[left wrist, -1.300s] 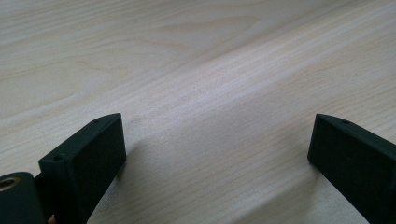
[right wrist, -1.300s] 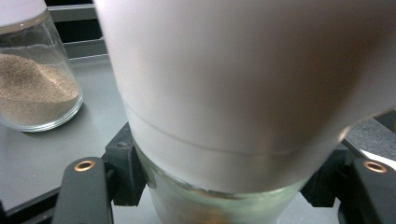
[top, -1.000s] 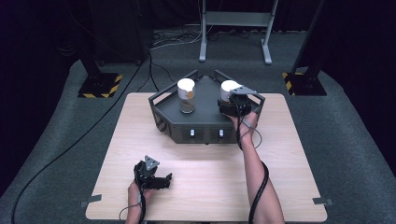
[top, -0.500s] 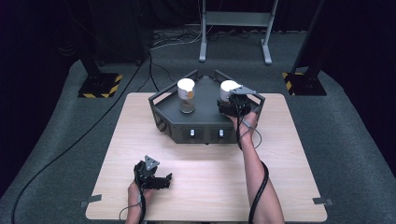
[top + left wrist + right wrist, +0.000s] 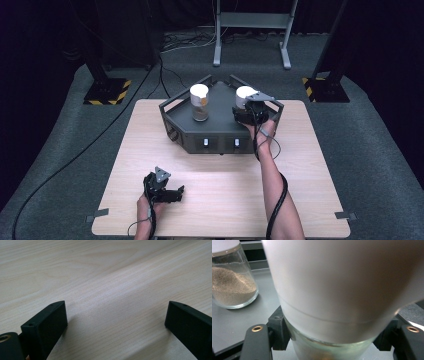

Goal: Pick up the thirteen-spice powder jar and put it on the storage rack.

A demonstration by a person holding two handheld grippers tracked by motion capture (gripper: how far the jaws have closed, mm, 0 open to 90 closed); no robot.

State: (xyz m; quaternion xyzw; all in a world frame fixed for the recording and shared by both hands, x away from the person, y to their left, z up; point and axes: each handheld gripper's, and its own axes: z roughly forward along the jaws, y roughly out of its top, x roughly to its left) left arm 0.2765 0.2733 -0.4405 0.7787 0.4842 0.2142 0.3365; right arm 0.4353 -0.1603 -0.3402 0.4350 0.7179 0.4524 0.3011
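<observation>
Nothing moved: right hand-held gripper (image 5: 248,111) clamps white-lidded jar (image 5: 244,96).

Your high view is evenly lit from overhead: the pale wooden table (image 5: 220,165) is bright, while the surroundings from 9 through 12 to 3 o'clock fall to near black. Detail there is soft. In your left gripper view, focus is fair; soft shadows lie beside the black jaws at 7 o'clock. In your right gripper view, the white-lidded glass jar (image 5: 337,290) is too close, blurred and washed out; the sand-filled glass jar (image 5: 233,287) at 10 o'clock is sharper.
</observation>
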